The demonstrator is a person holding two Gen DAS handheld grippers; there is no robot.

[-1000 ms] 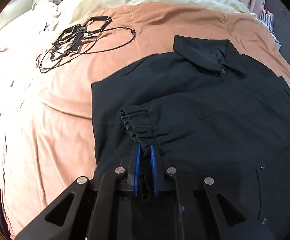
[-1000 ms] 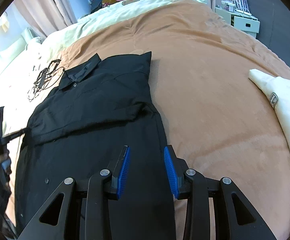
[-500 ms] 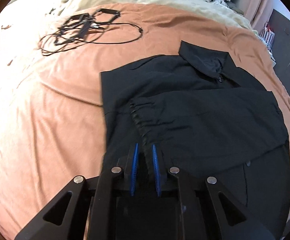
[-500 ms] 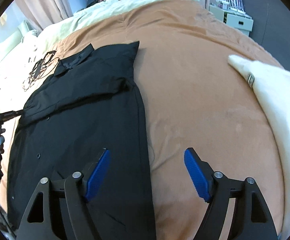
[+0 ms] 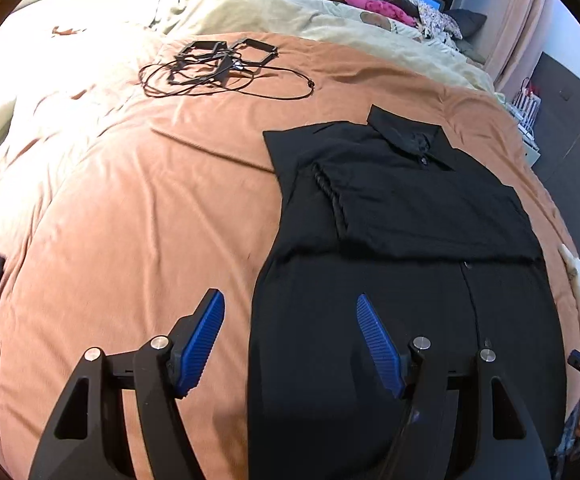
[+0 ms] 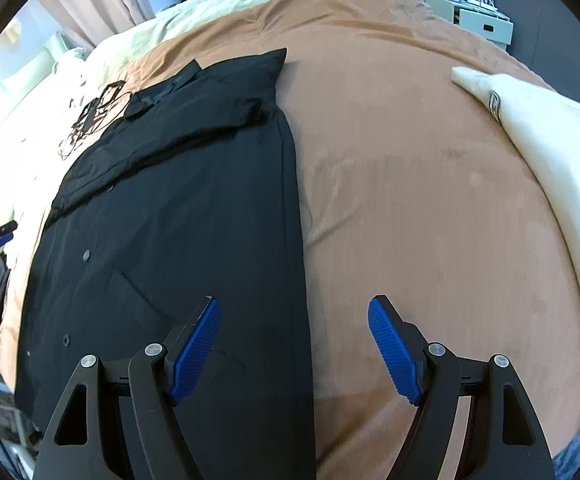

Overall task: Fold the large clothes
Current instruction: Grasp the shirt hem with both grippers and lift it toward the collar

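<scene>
Shirt (image 5: 389, 240): lying flat on the brown blanket (image 5: 130, 220), sleeves folded across its chest.
Left gripper (image 5: 290, 340): jaws just opening, released, hovering over the shirt's left edge.
Right gripper (image 6: 293, 344): released, straddling the shirt's right edge.
Cables (image 5: 218, 68): lying beyond the shirt's collar.

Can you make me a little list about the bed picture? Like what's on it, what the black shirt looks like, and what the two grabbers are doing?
surface: brown blanket on a bed
garment: black shirt lying flat, buttons showing
sleeves: both folded across the chest, cuff on top
left gripper: open, just opened, over the shirt's side edge, nothing between the jaws
right gripper: open, over the shirt's other side edge, holding nothing
also on bed: tangled black cords, white pillow
</scene>
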